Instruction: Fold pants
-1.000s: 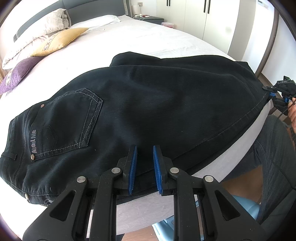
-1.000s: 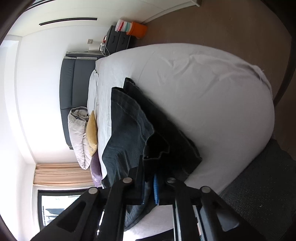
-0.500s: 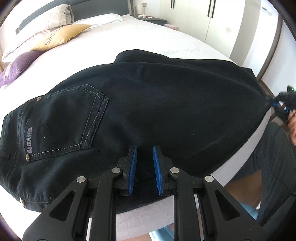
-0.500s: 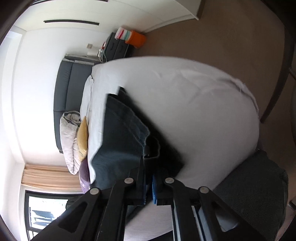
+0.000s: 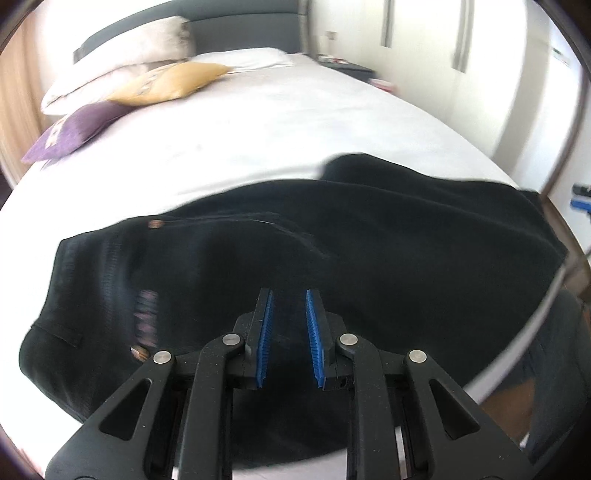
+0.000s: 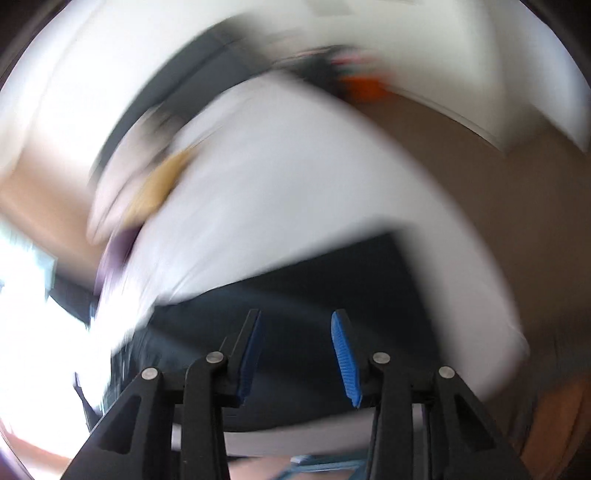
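Observation:
Black jeans [image 5: 369, 251] lie folded lengthwise across the near edge of a white bed [image 5: 280, 125], waistband and back pocket to the left. My left gripper [image 5: 288, 332] hovers over the jeans' near edge, its blue pads [image 5: 264, 339] a small gap apart with nothing between them. In the right wrist view, heavily motion-blurred, my right gripper [image 6: 299, 354] is open and empty above the jeans [image 6: 332, 291]. The right gripper also shows at the far right of the left wrist view [image 5: 580, 201].
Purple [image 5: 70, 129], yellow [image 5: 166, 81] and white pillows lie at the grey headboard [image 5: 240, 26]. White wardrobes [image 5: 443, 48] stand at the right. An orange bin [image 6: 364, 86] sits on the brown floor [image 6: 498, 192]. The person's leg [image 5: 554, 354] is at the bed's edge.
The right gripper has let go of the jeans' leg end, opened and swung round fast. The left gripper has moved left along the jeans, and stays slightly open.

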Demonstrator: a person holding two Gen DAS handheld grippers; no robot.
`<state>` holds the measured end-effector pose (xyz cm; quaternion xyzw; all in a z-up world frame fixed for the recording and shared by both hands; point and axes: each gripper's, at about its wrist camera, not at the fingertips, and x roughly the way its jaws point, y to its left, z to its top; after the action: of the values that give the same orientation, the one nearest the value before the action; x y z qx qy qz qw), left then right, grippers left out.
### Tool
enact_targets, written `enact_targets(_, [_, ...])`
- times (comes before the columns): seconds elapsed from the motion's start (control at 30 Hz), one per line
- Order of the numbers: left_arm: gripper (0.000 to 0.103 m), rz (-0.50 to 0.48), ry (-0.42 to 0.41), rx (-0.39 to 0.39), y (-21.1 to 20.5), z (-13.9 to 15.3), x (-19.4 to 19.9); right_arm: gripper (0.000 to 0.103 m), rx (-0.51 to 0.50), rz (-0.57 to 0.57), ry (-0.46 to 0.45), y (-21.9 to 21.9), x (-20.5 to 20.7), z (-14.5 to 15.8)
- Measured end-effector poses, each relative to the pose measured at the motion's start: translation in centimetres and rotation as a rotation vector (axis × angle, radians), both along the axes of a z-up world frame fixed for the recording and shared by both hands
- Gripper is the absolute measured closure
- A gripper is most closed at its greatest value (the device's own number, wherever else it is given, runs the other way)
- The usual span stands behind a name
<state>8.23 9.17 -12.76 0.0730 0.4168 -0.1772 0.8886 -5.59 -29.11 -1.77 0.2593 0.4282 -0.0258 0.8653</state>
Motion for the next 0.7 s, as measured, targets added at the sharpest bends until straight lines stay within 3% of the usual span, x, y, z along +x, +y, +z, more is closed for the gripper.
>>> enact_targets(0.1, [0.086,0.033,-0.012,0.004,1.7,-0.1,1.7,0.054,-0.091,0.328,-0.048,9.8,8.7,1.6])
enact_targets(0.2, [0.086,0.06,-0.022,0.004,3.5,0.1,3.2,0.045,-0.19,0.564,-0.017,18.8,16.9,0.2])
enact_targets(0.27, [0.086,0.083,-0.022,0.009,5.0,0.2,4.4,0.045,-0.216,0.655,0.045,22.5,20.7,-2.0])
enact_targets(0.37, [0.086,0.126,0.0,0.005,7.2,-0.1,5.9,0.045,-0.292,0.683,0.182,25.3,25.4,-5.9])
enact_targets(0.43, [0.086,0.142,0.037,-0.003,8.5,-1.0,6.8,0.045,-0.224,0.719,0.25,25.8,26.9,-7.7])
enact_targets(0.5, [0.086,0.139,0.074,0.005,9.2,-2.4,7.0,0.045,-0.238,0.747,0.291,26.5,27.3,-8.9])
enact_targets(0.53, [0.086,0.136,0.078,0.0,9.5,-2.9,7.0,0.047,-0.25,0.757,0.318,26.8,27.4,-9.6])
enact_targets(0.57, [0.086,0.135,0.071,-0.011,9.4,-3.2,6.9,0.059,-0.244,0.758,0.341,26.7,27.7,-10.2])
enact_targets(0.6, [0.086,0.137,0.068,-0.018,9.7,-3.3,6.8,0.081,-0.231,0.754,0.361,26.5,27.8,-10.9])
enact_targets(0.67, [0.086,0.141,0.072,-0.024,9.9,-3.5,6.5,0.093,-0.235,0.714,0.373,25.6,28.4,-11.7])
enact_targets(0.7, [0.086,0.143,0.072,-0.023,9.7,-3.7,6.2,0.094,-0.228,0.692,0.364,25.3,28.5,-11.7])
